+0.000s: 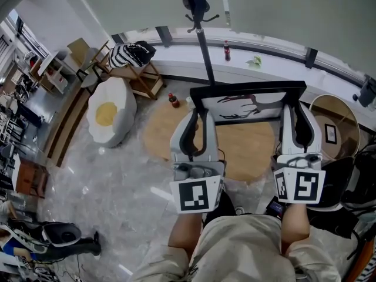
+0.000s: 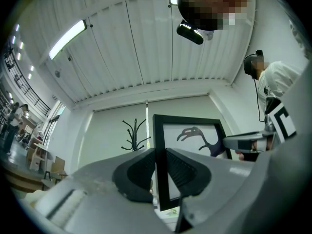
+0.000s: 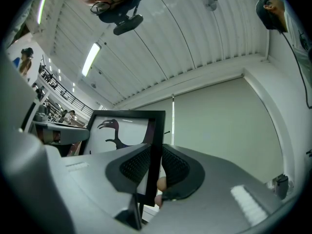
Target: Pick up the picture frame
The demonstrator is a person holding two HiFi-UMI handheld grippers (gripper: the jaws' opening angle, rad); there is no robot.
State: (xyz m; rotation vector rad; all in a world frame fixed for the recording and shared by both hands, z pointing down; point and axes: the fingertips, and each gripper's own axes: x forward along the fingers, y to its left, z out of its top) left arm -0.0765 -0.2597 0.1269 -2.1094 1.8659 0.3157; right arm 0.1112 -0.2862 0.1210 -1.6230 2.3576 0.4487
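The picture frame (image 1: 249, 98), black-edged with a dark bird drawing on white, hangs level in front of me, held at both ends above the floor. My left gripper (image 1: 197, 125) is shut on its left edge. In the left gripper view the black bar (image 2: 159, 145) runs straight between the ribbed pads (image 2: 141, 169). My right gripper (image 1: 295, 122) is shut on the right edge. The right gripper view shows that bar (image 3: 155, 140) pinched between the pads (image 3: 134, 167), the bird print (image 3: 119, 130) off to the left.
Below the frame lies a round wooden mat (image 1: 170, 137). An egg-shaped cushion (image 1: 108, 116) and a wooden stand (image 1: 141, 75) sit to the left. A black coat stand (image 1: 201, 22) rises behind, near a red bottle (image 1: 227, 50). A round table (image 1: 341, 113) is at the right.
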